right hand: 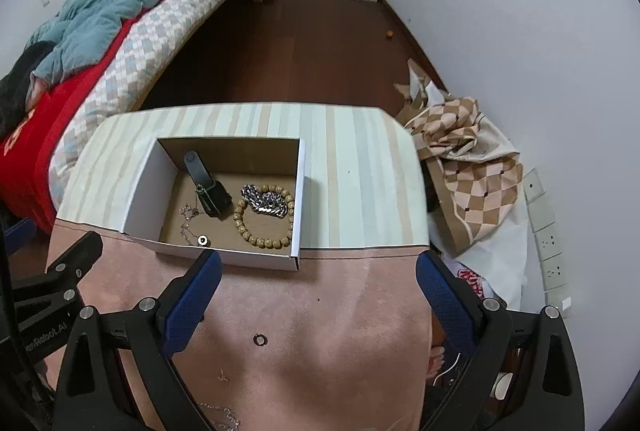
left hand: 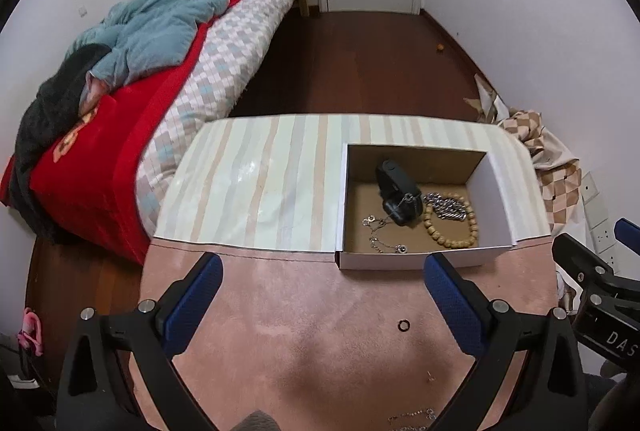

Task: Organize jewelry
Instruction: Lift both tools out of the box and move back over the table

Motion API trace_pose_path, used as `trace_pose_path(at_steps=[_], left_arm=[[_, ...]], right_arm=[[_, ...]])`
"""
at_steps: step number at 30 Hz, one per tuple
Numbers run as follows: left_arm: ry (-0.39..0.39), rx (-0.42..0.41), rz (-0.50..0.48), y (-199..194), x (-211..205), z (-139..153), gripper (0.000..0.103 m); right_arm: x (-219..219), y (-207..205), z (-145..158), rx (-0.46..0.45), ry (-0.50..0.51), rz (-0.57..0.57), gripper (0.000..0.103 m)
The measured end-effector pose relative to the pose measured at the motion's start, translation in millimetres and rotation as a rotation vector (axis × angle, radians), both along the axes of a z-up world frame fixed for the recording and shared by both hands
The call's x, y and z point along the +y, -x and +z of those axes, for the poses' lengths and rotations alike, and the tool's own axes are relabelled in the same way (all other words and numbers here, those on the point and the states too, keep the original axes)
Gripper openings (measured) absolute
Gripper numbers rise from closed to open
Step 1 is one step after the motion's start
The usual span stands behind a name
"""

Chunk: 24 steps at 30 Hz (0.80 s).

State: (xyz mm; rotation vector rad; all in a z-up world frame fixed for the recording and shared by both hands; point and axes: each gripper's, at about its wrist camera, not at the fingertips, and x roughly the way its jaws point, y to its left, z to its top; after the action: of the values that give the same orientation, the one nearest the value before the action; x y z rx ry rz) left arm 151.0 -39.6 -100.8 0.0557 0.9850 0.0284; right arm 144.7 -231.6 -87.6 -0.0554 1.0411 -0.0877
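An open cardboard box (left hand: 494, 175) (right hand: 148, 171) sits on the table. It holds a black watch (left hand: 398, 197) (right hand: 208, 187), a wooden bead bracelet (left hand: 460, 227) (right hand: 264, 223), a thick silver chain (left hand: 448, 209) (right hand: 266, 205) and a thin chain with a pendant (left hand: 384, 243) (right hand: 192, 227). A small dark ring (left hand: 403, 325) (right hand: 260, 339) lies on the pink cloth in front of the box. A thin silver chain (left hand: 412, 415) (right hand: 224, 415) lies at the near edge. My left gripper (left hand: 324, 271) and my right gripper (right hand: 318, 271) are both open and empty above the pink cloth.
The table has a striped cover (left hand: 260, 183) at the back and a pink cloth (left hand: 320, 351) at the front. A bed (left hand: 120, 111) with blankets stands to the left. Checked fabric (right hand: 472, 167) and wall sockets (right hand: 548, 239) are on the right.
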Motion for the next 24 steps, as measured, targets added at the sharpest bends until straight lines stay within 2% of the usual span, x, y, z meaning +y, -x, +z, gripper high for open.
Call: trace_pose_path(at_steps=[10, 15, 19, 22, 24], left_arm=[[0.044, -0.099, -0.005, 37, -3, 46, 0.102], [0.058, -0.093, 0.016, 47, 1, 48, 0.102], [0.003, -0.062, 0.041, 62, 9, 22, 0.102], [-0.041, 0.005, 0.058, 74, 15, -14, 0.102], [-0.058, 0.07, 0.072, 82, 21, -42, 0.102]], right_arm=[[-1, 48, 57, -0.147, 0.007, -0.015, 0.099], [-2, 67, 74, -0.176, -0.032, -0.015, 0.099], [-5, 83, 50, -0.114, -0.083, -0.006, 0.099], [-7, 98, 5, -0.008, -0.141, 0.002, 0.099], [-8, 108, -28, 0.063, -0.196, 0.007, 0.095]])
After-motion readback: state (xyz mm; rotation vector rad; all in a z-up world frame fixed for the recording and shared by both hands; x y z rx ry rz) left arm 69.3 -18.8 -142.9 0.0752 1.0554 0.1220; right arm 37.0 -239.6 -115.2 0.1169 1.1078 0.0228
